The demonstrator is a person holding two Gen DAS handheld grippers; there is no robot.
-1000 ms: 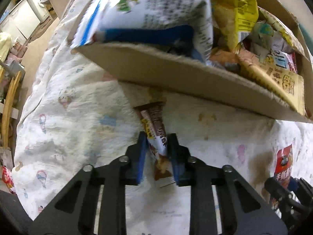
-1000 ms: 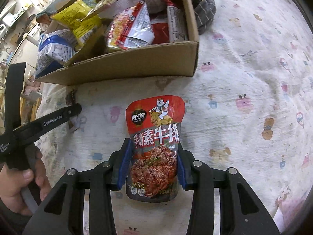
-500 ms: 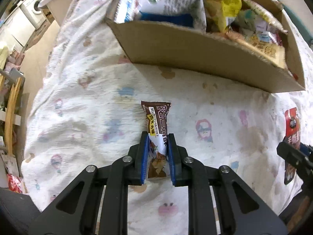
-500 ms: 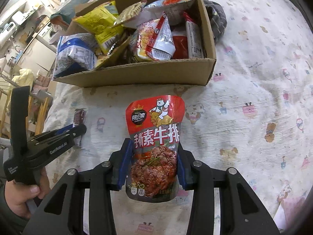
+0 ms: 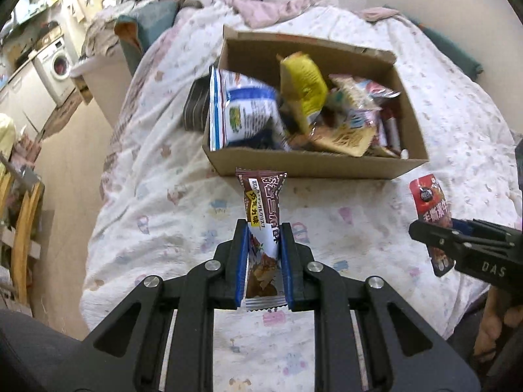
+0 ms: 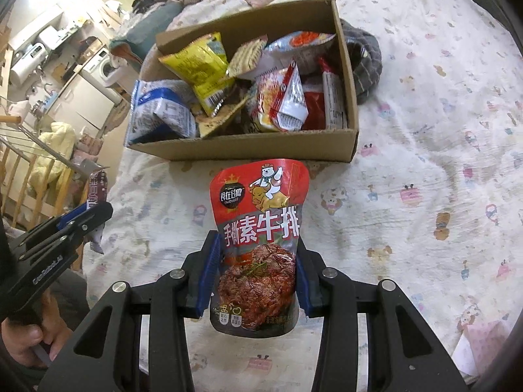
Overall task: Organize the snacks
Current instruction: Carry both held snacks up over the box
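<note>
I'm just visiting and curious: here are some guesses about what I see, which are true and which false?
1. The left tool is clamped on a brown snack bar. True.
2. The right tool is empty. False: it is shut on a red pouch with a polar bear printed on it.
3. The cardboard box sits on a patterned bedspread. True.
4. The box is empty. False: it is full of snack packets, including a yellow bag.
5. Both held snacks are already inside the box. False: both are in front of it, outside.
</note>
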